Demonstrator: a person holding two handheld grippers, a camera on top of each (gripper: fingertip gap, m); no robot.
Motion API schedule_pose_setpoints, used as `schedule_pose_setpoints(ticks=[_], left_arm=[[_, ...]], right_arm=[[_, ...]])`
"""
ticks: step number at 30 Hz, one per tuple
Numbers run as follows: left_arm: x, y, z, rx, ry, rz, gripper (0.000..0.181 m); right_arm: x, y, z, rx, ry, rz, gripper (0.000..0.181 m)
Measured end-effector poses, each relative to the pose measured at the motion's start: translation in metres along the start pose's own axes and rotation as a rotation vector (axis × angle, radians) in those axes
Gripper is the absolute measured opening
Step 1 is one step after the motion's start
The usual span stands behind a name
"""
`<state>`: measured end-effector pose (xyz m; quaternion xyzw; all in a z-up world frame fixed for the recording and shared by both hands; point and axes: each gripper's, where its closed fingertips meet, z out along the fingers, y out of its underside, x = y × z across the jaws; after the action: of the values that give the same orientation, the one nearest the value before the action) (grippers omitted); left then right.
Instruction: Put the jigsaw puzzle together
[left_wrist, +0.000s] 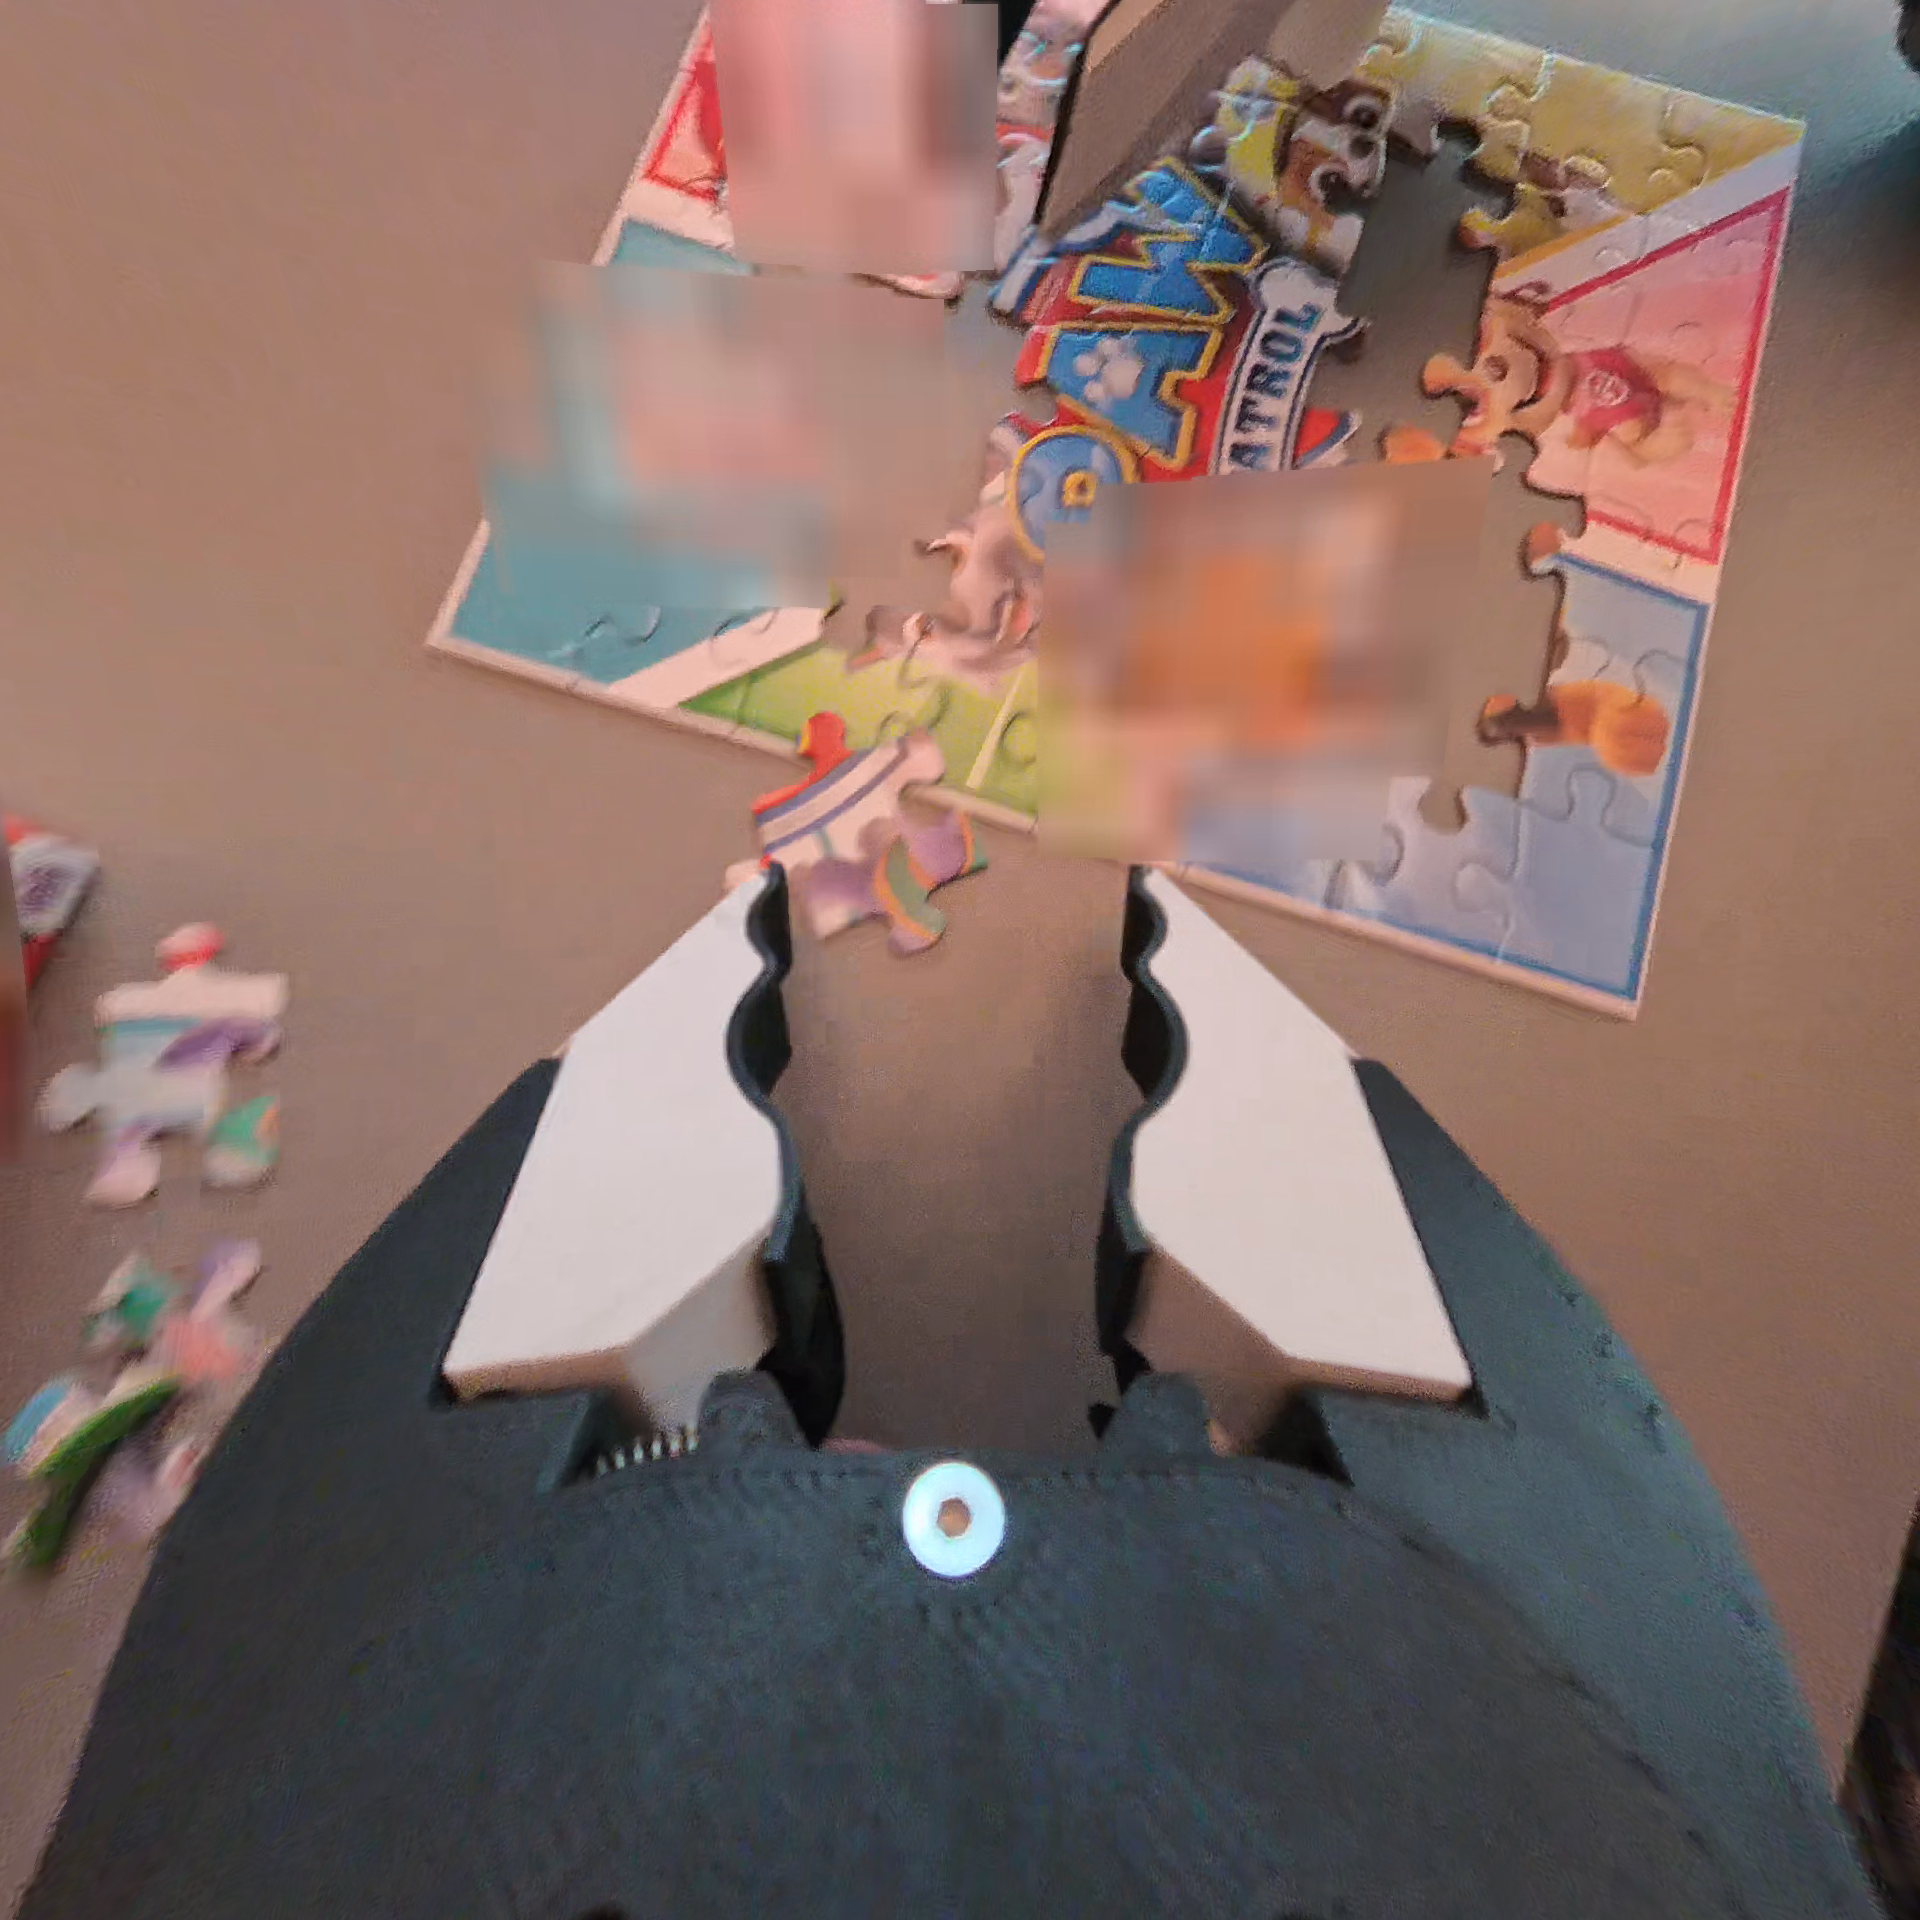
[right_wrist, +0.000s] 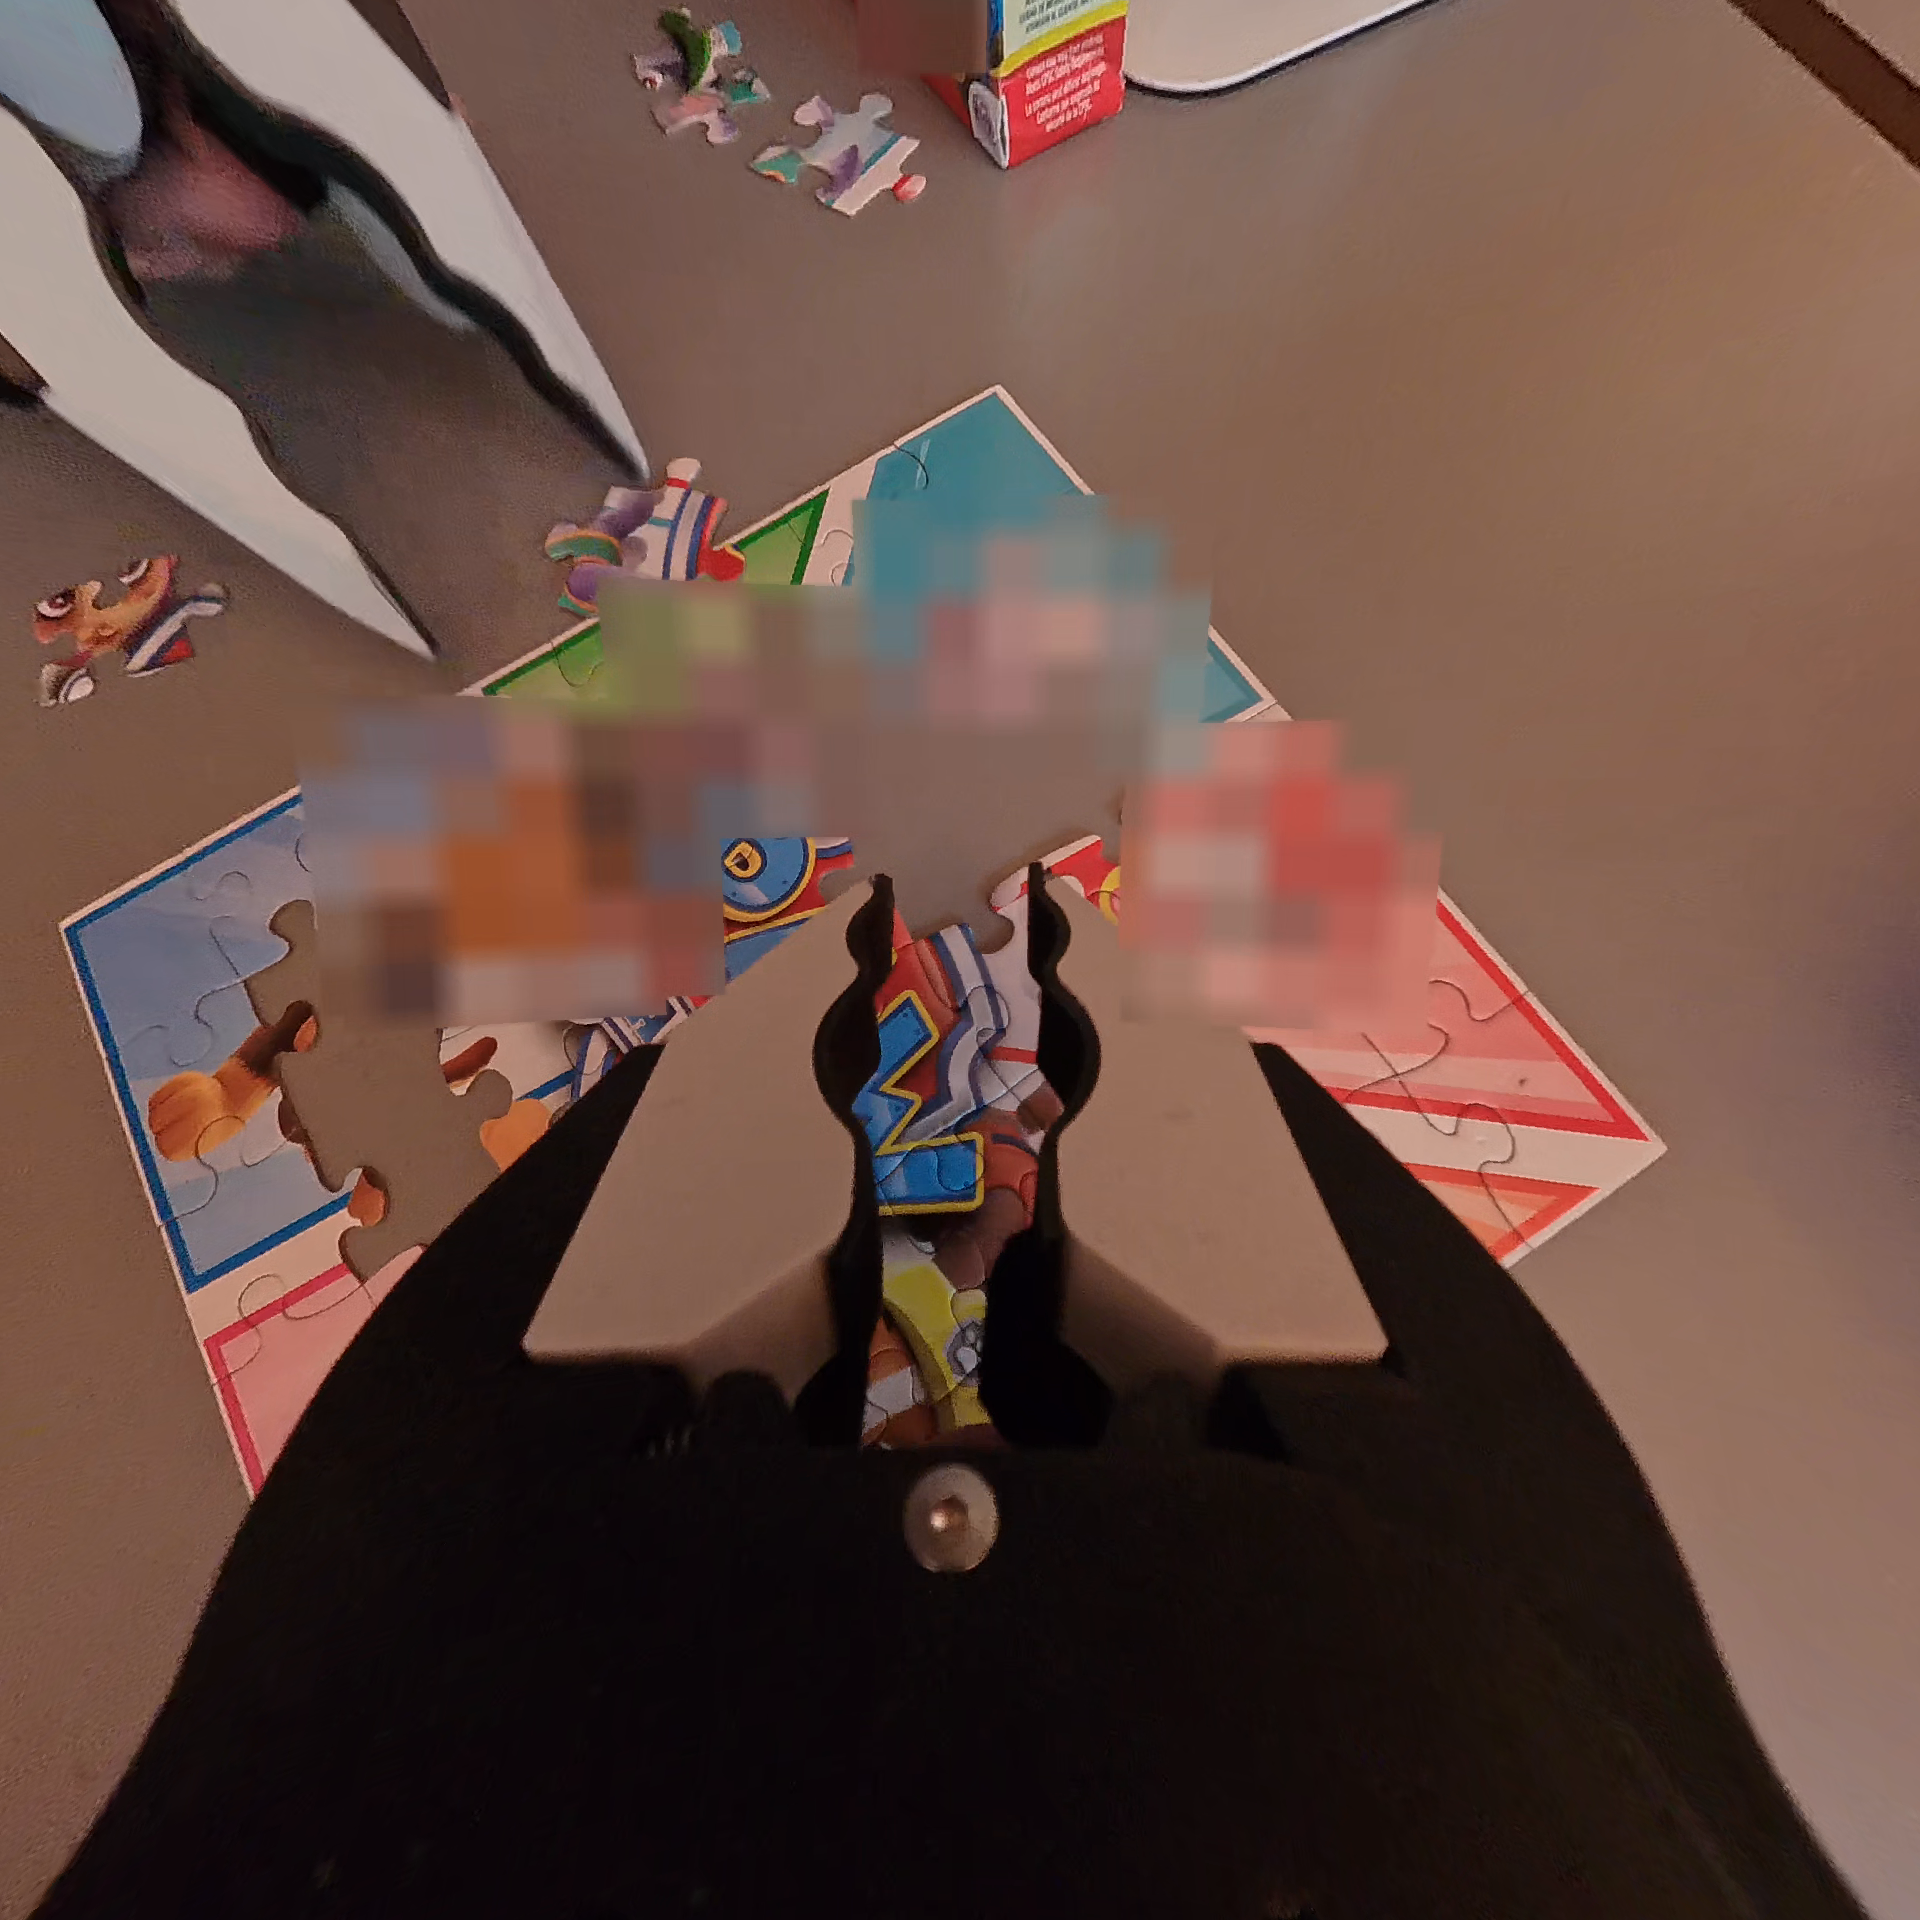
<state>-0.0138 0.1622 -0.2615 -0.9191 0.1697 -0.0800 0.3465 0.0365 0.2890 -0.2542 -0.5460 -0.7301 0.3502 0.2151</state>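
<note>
Loose pieces (right_wrist: 831, 145) lie beside the puzzle (right_wrist: 1455, 1101).

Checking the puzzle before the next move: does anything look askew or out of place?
Yes. A small cluster of joined pieces lies crooked across the puzzle's green edge, not seated flat, right by the left gripper's open fingers. Several gaps remain, and loose pieces lie near the red box.

you have a plain brown table (right_wrist: 1455, 436); on it lie the part-built jigsaw puzzle (right_wrist: 1475, 1101), loose pieces (right_wrist: 842, 151), and a red box (right_wrist: 1049, 94).
</note>
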Motion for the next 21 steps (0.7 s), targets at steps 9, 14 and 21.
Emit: schedule_pose_setpoints(ticks=[9,14,21], left_arm=[[-0.112,0.034,-0.067,0.002,-0.182,-0.084,0.045],[-0.139,0.043,-0.027,-0.086,-0.196,-0.101,0.046],[-0.144,0.039,-0.022,-0.055,-0.205,-0.144,0.03]], right_arm=[[0.0,-0.007,-0.001,0.021,0.018,-0.027,0.024],[0.002,-0.006,-0.002,0.027,0.026,-0.024,0.024],[0.003,-0.01,-0.006,0.046,0.025,-0.023,0.024]])
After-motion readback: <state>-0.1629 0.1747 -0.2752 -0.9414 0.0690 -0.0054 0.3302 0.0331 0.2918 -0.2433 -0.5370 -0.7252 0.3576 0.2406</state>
